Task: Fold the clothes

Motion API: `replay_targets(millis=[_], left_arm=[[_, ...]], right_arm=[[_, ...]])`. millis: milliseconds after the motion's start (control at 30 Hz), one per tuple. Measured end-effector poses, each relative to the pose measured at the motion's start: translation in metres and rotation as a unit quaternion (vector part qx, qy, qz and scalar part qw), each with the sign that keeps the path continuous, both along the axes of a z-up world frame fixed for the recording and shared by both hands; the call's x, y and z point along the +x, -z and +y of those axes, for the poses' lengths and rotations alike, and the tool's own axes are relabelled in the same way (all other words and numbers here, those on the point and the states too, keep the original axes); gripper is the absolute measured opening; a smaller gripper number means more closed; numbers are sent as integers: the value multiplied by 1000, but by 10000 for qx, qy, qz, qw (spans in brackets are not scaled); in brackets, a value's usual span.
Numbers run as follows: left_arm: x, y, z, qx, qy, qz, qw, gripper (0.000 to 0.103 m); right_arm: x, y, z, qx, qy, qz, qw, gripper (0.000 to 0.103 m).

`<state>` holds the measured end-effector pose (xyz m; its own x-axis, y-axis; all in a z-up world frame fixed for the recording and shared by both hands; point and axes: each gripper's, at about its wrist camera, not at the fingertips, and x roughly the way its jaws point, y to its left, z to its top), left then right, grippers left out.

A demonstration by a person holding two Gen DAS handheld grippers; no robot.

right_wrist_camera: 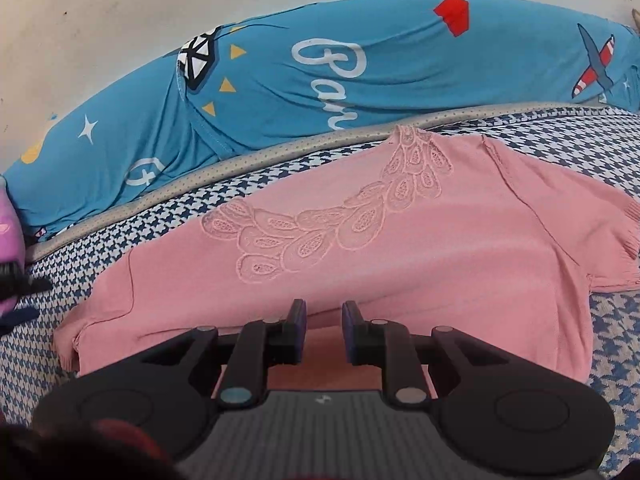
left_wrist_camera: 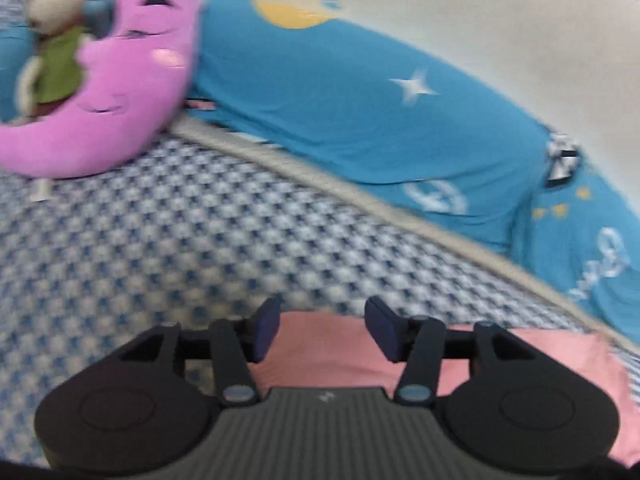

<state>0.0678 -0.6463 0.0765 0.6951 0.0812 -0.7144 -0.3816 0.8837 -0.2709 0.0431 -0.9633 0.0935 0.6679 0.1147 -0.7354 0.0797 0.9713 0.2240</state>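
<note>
Left gripper: jaws spread, nothing between the pads; the edge of the pink sweater lies below and just behind the fingertips, not pinched.

Right gripper: jaws stand a narrow gap apart over the near hem of the pink sweater. Pink fabric shows in the gap; whether the pads press on it cannot be told.

The sweater lies spread flat on the houndstooth bedcover, lace appliqué facing up, one sleeve toward each side.

Beyond the bedcover's grey piped edge, a blue bolster runs along the wall. White script on it reads "Ban", the remainder hidden. Prints noted: star, aeroplane, triangles.

Far left in the left wrist view: a pink moon cushion with a stuffed rabbit, blurred.
</note>
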Motion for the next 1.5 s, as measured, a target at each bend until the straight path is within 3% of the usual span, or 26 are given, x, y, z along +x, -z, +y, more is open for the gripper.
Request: replay_targets(millis=[233, 400, 500, 700, 767, 800, 967, 1067, 1167, 1333, 1500], left_arm=[[22, 14, -23, -125, 753, -122, 9970, 55], [30, 13, -43, -46, 1171, -261, 9928, 71], [36, 11, -57, 25, 1404, -324, 9896, 72], [49, 20, -82, 190, 1802, -107, 9834, 74], [52, 24, -89, 256, 1897, -31, 9815, 68], [53, 26, -91, 269, 1955, 10, 9803, 55], [46, 27, -109, 528, 2235, 20, 9733, 24], [37, 19, -120, 678, 2393, -167, 9684, 22], [26, 8, -133, 851, 2689, -388, 9586, 22], [-5, 3, -162, 933, 3472, -508, 9318, 22], [-45, 15, -192, 1126, 4021, -295, 9082, 27]], right_arm=[[0, 0, -1, -9, -3, 28, 10000, 20], [1, -2, -6, 20, 39, 25, 10000, 20], [1, -3, -8, 44, 44, 25, 10000, 20], [2, -1, -10, 47, 40, 69, 10000, 20], [3, -1, -12, 24, 43, 66, 10000, 20], [3, -1, -13, 18, 63, 65, 10000, 20], [4, -4, -21, 57, 151, 30, 9999, 20], [5, -6, -27, 60, 221, -12, 9997, 20], [5, -8, -33, 69, 302, -44, 9995, 20], [8, -13, -44, 164, 387, -160, 9990, 20], [13, -19, -55, 491, 263, -288, 9980, 20]])
